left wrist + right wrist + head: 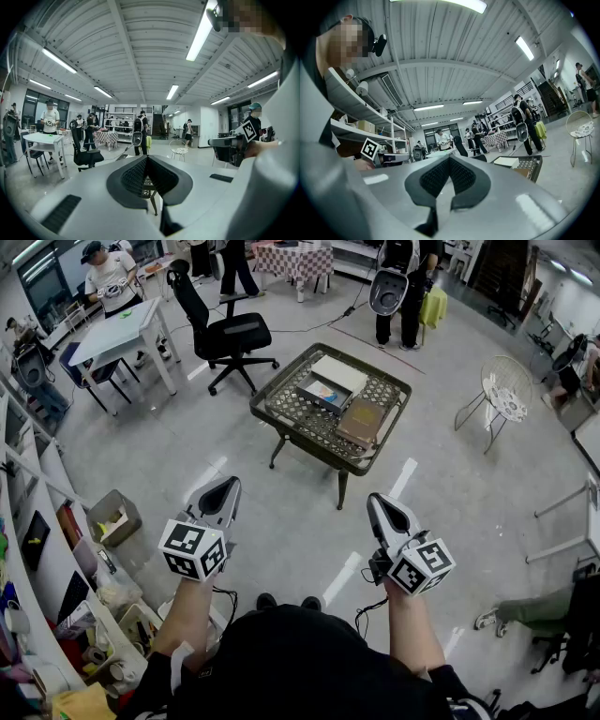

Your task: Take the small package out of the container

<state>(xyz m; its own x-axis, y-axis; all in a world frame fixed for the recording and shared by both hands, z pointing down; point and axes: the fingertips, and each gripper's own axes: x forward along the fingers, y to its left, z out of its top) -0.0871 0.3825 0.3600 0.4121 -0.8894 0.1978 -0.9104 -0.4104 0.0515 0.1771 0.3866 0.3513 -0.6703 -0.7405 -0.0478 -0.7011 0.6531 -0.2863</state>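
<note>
A big open workshop or lab hall: corrugated ceiling (140, 42) with strip lights (199, 35), storage shelves (37, 549), work tables (122, 334), office chairs (225, 334).

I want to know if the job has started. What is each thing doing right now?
Left tool: shut, empty, not at the container yet.
Right tool: shut, empty.
Container: open on top, three things inside.
Colourful package: lying flat in the container, untouched.
White box: lying flat inside.
Brown box: lying flat inside.
Black office chair: upright, nobody sitting.
</note>
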